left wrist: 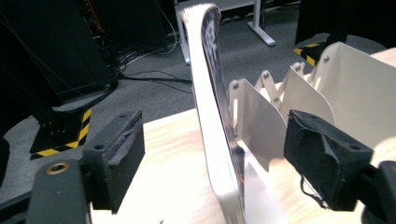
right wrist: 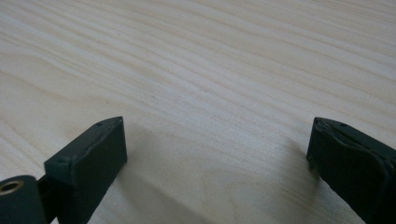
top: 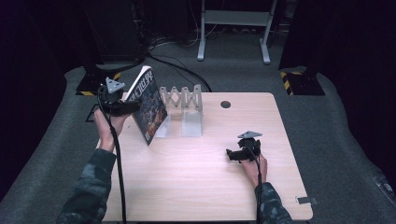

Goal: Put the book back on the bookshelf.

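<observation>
Presently on record: one light wood desk (top: 196,186), seen from above, standing on grey carpet (top: 341,140).

Book (top: 148,105): dark glossy cover with white characters, standing on its lower edge at the desk's far left, leaning to the left. In the left gripper view its white page block (left wrist: 208,116) runs up between the two black jaws, with clear space on either side.

Rack (top: 184,109): white, expanding, with scissor-linked upright dividers, just right of the book at the desk's far edge; the book's foot is beside its leftmost divider (left wrist: 254,121).

Left gripper (top: 116,106): held in the left hand (top: 108,126) at the book's upper left edge, jaws spread wide around the book, pads not touching it.

Right gripper (top: 236,154): held in the right hand (top: 254,165) at the desk's right centre, low over bare wood. In the right gripper view its jaws stand wide apart with nothing between them.

Round cable hole (top: 226,104): in the desk top, near the far edge.

Sleeves: camouflage pattern, both forearms.

Background: white frame legs (top: 233,28) and black stands with yellow-black hazard tape (top: 299,81).
</observation>
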### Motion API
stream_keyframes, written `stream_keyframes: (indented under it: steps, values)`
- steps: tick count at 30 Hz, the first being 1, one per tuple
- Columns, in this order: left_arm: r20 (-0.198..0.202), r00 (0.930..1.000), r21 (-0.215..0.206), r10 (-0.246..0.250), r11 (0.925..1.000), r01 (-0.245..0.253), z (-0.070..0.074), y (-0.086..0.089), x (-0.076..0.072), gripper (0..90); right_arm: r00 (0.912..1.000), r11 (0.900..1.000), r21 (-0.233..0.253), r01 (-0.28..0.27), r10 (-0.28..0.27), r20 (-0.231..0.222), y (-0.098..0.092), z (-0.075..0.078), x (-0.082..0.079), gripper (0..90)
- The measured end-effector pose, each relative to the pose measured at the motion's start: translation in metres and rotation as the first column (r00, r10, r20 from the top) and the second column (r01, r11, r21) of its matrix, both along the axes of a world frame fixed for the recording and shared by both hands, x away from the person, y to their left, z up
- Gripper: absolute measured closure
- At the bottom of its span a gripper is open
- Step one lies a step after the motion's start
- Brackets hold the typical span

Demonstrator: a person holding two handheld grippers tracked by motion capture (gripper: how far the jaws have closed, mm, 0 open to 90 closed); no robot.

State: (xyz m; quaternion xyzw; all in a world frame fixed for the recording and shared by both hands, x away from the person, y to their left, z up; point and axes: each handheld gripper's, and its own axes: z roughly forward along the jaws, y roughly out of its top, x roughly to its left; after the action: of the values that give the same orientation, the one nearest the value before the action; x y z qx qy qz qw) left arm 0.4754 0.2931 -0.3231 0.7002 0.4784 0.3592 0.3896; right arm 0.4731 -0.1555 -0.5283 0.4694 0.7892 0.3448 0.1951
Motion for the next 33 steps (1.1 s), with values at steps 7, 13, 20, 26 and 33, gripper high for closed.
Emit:
stream_keyframes:
  steps: [7,13,20,26,33]
  values:
    - [-0.016,0.9999,-0.001,-0.006,1.0000,0.006,-0.025,0.002,-0.012,25.8,1.0000,1.000,0.000,0.004,-0.004,0.001,0.000,0.000,0.000,4.4]
    - [-0.055,0.9984,-0.013,-0.013,0.9998,0.013,-0.055,0.002,-0.015,32.8,1.0000,1.000,0.000,0.002,-0.002,0.001,0.000,0.000,0.000,4.6]
    - [-0.118,0.9926,-0.102,-0.028,0.9947,0.016,-0.093,-0.001,-0.013,40.4,1.0000,1.000,-0.003,0.005,-0.005,0.002,0.000,0.000,0.000,4.7]
    - [-0.174,0.9845,-0.136,-0.021,0.9907,-0.003,-0.120,0.000,-0.007,47.1,1.0000,1.000,-0.001,0.003,-0.003,0.001,0.000,0.000,0.000,4.8]
    - [-0.207,0.9776,-0.184,-0.038,0.9830,-0.001,-0.143,-0.004,0.001,57.8,1.0000,1.000,-0.001,0.004,-0.004,0.001,0.000,0.000,0.000,4.8]
